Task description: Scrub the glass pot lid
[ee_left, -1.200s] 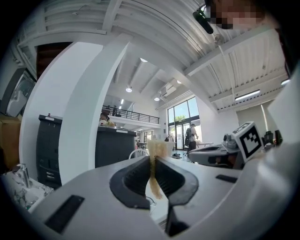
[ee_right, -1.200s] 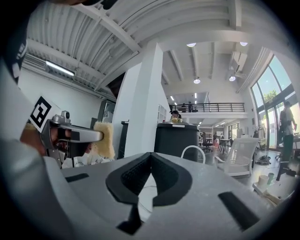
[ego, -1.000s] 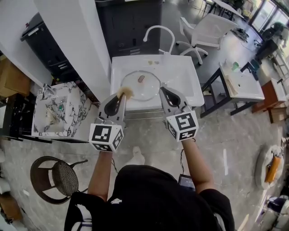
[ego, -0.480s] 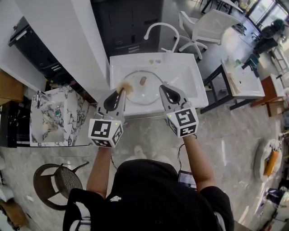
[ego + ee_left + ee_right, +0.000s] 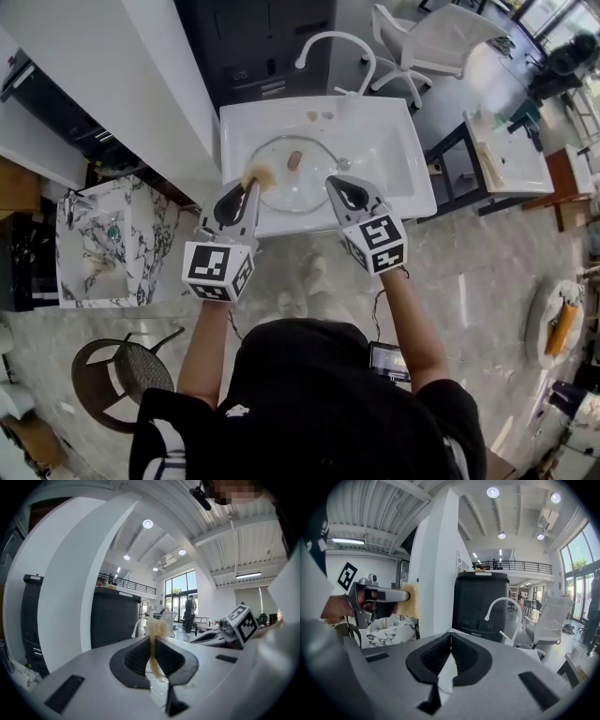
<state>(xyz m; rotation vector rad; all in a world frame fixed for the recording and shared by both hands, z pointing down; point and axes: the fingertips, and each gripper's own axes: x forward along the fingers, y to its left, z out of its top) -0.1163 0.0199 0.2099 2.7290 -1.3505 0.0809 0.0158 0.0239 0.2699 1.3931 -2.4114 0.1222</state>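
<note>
The glass pot lid [image 5: 281, 183] lies flat in the white sink [image 5: 394, 155], its brown knob [image 5: 294, 160] up. My left gripper [image 5: 250, 187] is shut on a tan scrub pad [image 5: 255, 174], which hangs over the lid's near left edge. In the left gripper view the scrub pad [image 5: 157, 629] sticks out between the closed jaws of the left gripper [image 5: 153, 643]. My right gripper [image 5: 335, 184] is at the sink's front rim, right of the lid. Its jaws are shut with nothing in them, as the right gripper view shows of the right gripper [image 5: 451, 638].
A white curved faucet [image 5: 333, 45] stands at the sink's back. A dark cabinet [image 5: 267, 37] is behind it, a white wall panel [image 5: 141, 75] at the left. A marble-topped stand [image 5: 103, 244] sits lower left, a white side table [image 5: 511, 155] at the right, a round stool [image 5: 122, 375] behind me.
Both grippers have come forward and down toward the sink. The scrub pad now hangs over the lid's edge, and the right gripper has reached the sink's front rim.
</note>
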